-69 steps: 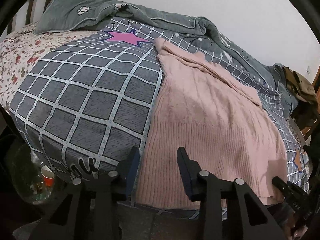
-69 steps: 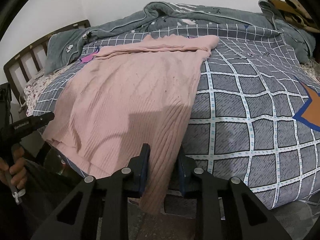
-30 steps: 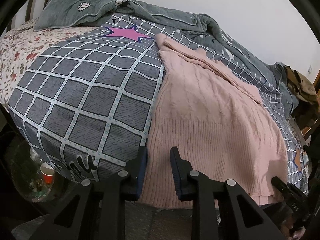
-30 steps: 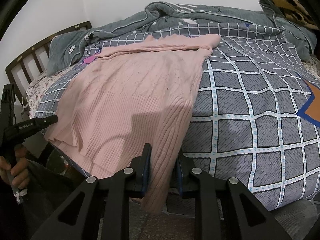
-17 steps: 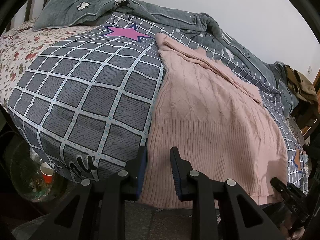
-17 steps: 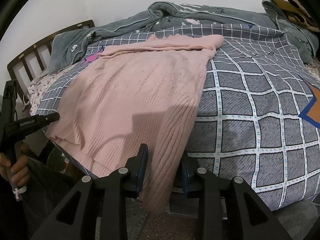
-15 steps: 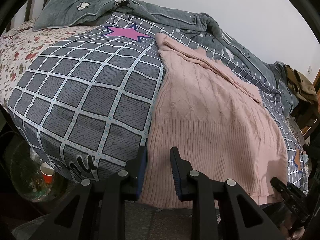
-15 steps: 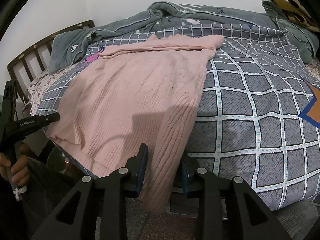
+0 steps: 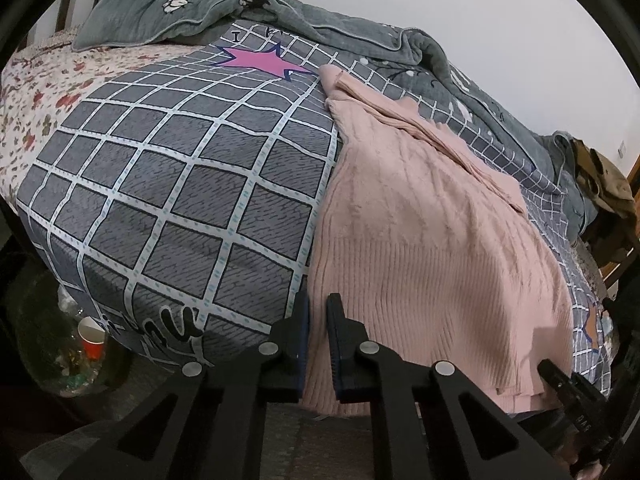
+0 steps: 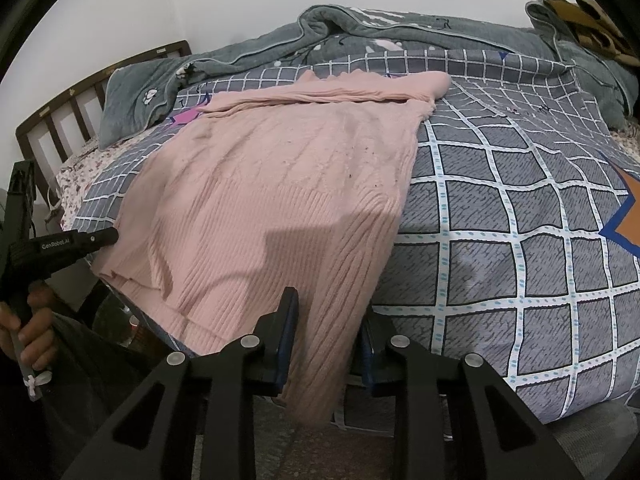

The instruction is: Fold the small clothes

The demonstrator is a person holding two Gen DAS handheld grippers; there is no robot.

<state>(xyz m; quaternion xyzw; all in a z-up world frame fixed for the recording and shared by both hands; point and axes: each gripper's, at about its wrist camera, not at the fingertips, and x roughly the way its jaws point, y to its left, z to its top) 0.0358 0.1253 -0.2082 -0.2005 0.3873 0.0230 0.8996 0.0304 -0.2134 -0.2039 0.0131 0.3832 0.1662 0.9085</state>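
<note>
A pink knit sweater (image 9: 420,220) lies spread on the bed, its ribbed hem hanging over the near edge. My left gripper (image 9: 318,300) is shut on the hem's left corner, the cloth pinched thin between its pads. The right wrist view shows the same sweater (image 10: 280,184) with its other hem corner bunched between the jaws of my right gripper (image 10: 328,306). Those jaws are closing and both press on the thick fold. The left gripper (image 10: 80,238) shows there too, held by a hand (image 10: 28,320). The right gripper's tip (image 9: 560,380) shows at the left view's lower right.
The bed wears a grey checked cover (image 9: 180,200) with a pink star (image 9: 256,60). A grey quilt (image 10: 360,36) is bunched along the wall. A wooden headboard (image 10: 60,112) stands at one end. A red cup (image 9: 92,344) sits among litter on the floor. Brown clothing (image 10: 592,20) lies at the far corner.
The left jaws have narrowed onto the sweater's hem corner. The right jaws spread slightly around their fold of hem. Neither hand has shifted.
</note>
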